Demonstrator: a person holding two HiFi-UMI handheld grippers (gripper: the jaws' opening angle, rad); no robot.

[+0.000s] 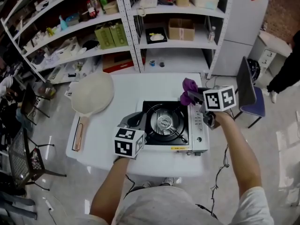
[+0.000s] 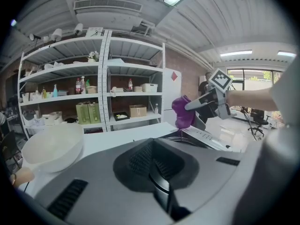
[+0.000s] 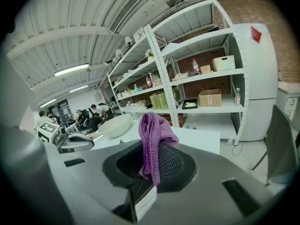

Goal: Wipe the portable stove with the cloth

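right gripper (image 1: 196, 97) clamped on a purple cloth (image 1: 189, 87), held above the back right corner of the stove (image 1: 199, 131), probably ready to wipe. left gripper (image 1: 137, 121), jaws together and empty, sits at the left edge of the stove, perhaps to steady it.

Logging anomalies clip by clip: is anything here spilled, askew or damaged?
Nothing stands out. The portable stove sits square on the white table with no spills visible. The purple cloth hangs from the right gripper near the stove's far right corner.
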